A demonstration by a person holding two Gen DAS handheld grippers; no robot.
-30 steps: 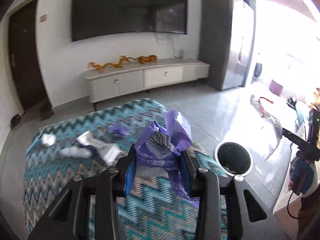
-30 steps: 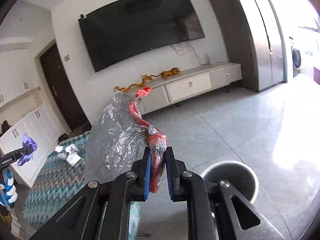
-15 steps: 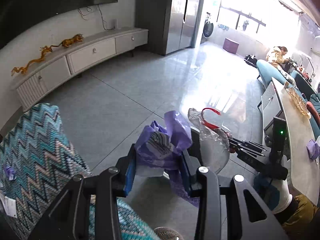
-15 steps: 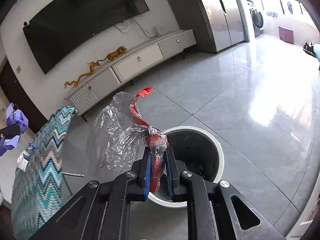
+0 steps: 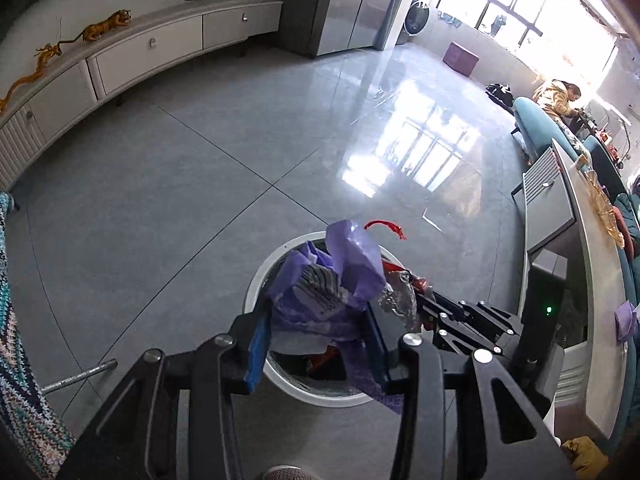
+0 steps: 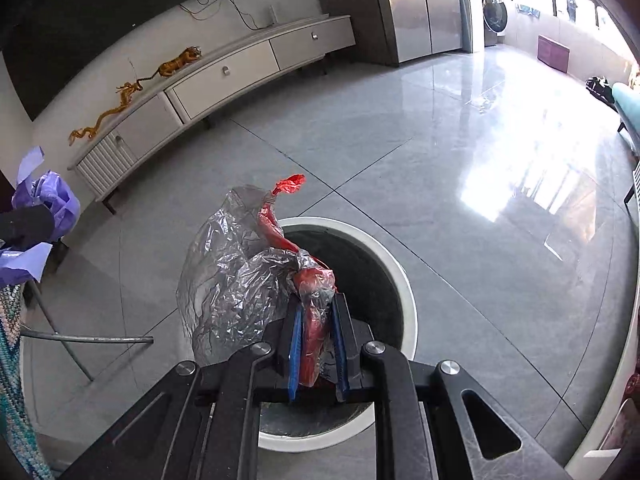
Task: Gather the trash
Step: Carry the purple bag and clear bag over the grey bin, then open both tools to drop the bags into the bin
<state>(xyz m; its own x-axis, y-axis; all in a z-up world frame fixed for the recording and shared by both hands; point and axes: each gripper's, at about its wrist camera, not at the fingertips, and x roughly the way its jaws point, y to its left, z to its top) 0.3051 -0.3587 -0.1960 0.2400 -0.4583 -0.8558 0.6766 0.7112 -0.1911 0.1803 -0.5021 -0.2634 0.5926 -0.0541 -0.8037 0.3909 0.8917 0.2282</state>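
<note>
Below, white-rimmed bin (image 6: pixel 404 280) holds red scraps (image 5: pixel 324 356); both claws grip wrappers.

Crinkled clear plastic bag (image 6: pixel 228 272), glossy tiled floor (image 6: pixel 460 184), knitted cloth (image 5: pixel 16 380).

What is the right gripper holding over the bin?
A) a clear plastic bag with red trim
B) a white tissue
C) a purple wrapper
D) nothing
A: the right gripper is shut on the clear bag with red trim, above the bin.
</note>
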